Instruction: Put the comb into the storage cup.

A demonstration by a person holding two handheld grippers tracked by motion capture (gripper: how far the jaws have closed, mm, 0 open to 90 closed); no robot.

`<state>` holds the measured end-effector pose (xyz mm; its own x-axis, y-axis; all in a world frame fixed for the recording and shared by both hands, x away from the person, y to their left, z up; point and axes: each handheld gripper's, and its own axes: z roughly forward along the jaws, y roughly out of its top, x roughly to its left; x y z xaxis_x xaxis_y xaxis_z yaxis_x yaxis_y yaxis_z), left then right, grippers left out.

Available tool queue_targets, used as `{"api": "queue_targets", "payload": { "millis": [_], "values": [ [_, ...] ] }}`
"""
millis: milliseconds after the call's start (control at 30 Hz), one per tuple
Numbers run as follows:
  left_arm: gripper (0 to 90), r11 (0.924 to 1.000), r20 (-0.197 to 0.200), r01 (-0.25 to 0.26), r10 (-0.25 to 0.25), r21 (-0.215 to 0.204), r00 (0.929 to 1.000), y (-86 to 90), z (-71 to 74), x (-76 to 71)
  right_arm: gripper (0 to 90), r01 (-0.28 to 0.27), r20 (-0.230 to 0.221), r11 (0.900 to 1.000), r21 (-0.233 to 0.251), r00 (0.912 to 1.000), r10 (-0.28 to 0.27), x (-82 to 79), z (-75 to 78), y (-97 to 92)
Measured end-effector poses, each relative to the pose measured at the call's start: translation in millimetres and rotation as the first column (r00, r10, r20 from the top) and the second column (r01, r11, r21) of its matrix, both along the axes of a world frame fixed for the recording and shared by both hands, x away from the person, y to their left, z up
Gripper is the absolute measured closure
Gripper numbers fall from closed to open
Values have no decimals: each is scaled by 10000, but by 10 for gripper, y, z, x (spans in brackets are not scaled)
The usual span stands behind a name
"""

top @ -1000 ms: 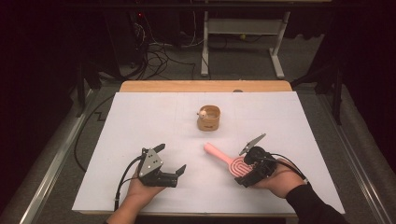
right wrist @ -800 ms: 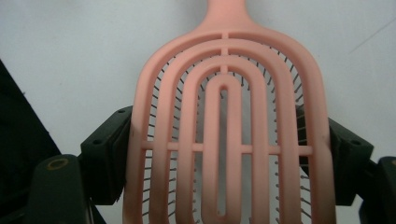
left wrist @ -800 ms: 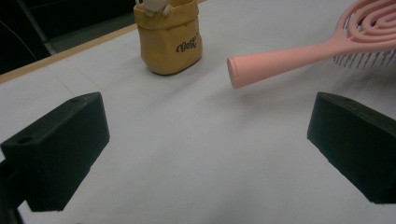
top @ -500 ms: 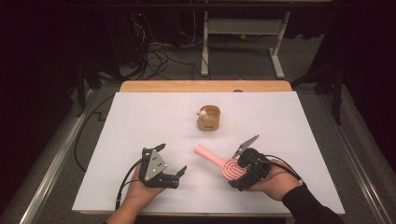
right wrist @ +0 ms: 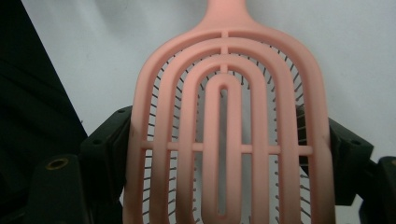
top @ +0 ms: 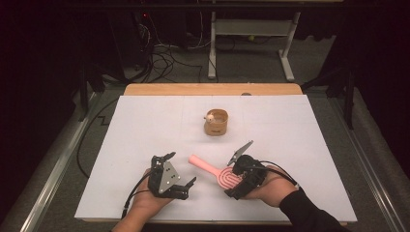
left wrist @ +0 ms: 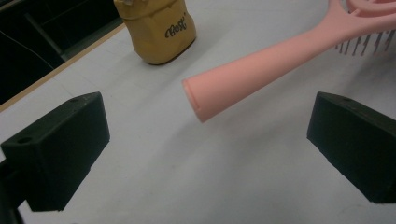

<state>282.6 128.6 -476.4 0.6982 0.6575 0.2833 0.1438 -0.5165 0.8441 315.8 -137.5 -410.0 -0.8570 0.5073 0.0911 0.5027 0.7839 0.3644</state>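
The right gripper (top: 231,177) has its jaws closed on the two long sides of the pink hairbrush (top: 220,174) head, as the right gripper view shows, with the head (right wrist: 224,140) wedged between the black jaws and the bristles facing down toward the white desk (top: 145,125). The brush sits near the desk's near edge, a little right of the middle, its handle (left wrist: 261,70) pointing toward the left gripper (top: 180,170). That gripper rests beside it near the same edge with its jaws spread wide and nothing between them; the handle's end hangs just ahead of the gap, clear of both jaws. A small tan container (top: 216,122) stands around the middle of the desk, well apart from both grippers
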Motion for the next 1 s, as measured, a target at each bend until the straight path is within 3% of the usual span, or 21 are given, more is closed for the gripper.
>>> {"api": "queue_targets", "payload": {
  "millis": [233, 300, 367, 633, 867, 1000],
  "values": [
    [0, 9994, 116, -130, 126, 334, 9999, -54, 19, -18, 210, -270, -86, 9996, -106, 9996, 269, 30, -33, 95],
    [0, 9986, -85, -107, 111, 514, 9999, -60, 33, -14, 210, -289, -79, 9996, -68, 9996, 288, 25, -28, 122],
    [0, 9990, -137, 18, -12, 436, 9999, -62, 30, -12, 210, -382, -50, 9992, -96, 9993, 381, 30, -19, 137],
    [0, 9945, -7, 107, -107, 1042, 9999, -121, 14, -22, 210, -450, -43, 9989, -125, 9990, 449, 30, 10, 220],
    [20, 9931, 96, 111, -123, 1170, 9999, -158, -7, -18, 209, -576, -140, 9981, -226, 9983, 573, 42, -13, 305],
    [46, 9894, 325, 153, -202, 1443, 9993, -200, -5, -50, 210, -711, -125, 9973, -199, 9974, 709, 44, -16, 375]
  ]
}}
